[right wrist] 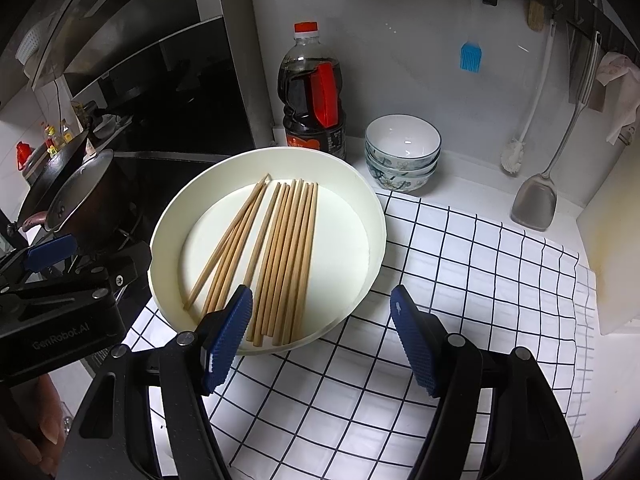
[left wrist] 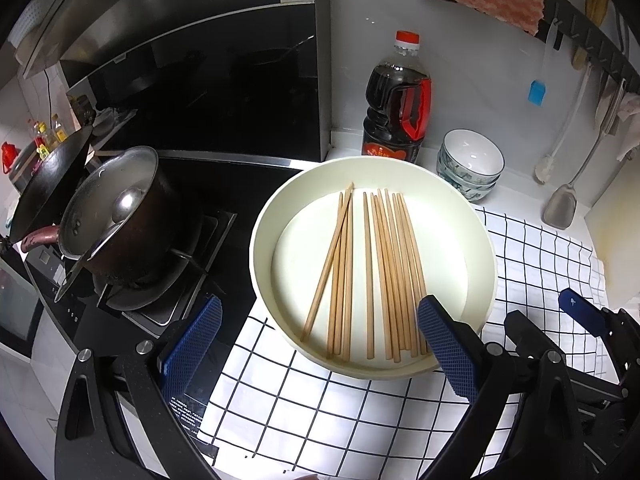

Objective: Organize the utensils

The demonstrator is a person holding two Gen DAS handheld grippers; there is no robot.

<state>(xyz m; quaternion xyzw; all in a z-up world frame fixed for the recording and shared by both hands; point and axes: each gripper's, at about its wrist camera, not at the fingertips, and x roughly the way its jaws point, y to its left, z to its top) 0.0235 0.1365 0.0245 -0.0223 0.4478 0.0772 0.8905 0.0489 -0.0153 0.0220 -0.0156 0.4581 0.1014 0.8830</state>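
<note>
Left wrist view showed the left tool (left wrist: 316, 344) hanging over the near rim of a wide cream bowl (left wrist: 276, 208), its blue pads standing well apart with nothing between them. Wooden chopsticks (left wrist: 380, 276) lay flat inside the bowl, most of them side by side, a few crossing at the left. The bowl rested partly on a white checked cloth (left wrist: 320, 412) spread over the table, beside a stove carrying a dark pot (left wrist: 132, 220). A soy sauce bottle (left wrist: 396, 100) and stacked patterned bowls (left wrist: 472, 168) stood behind it. In the right wrist view the right tool (right wrist: 322, 336) also stood spread apart and empty, above the cloth at the bowl's near edge.
</note>
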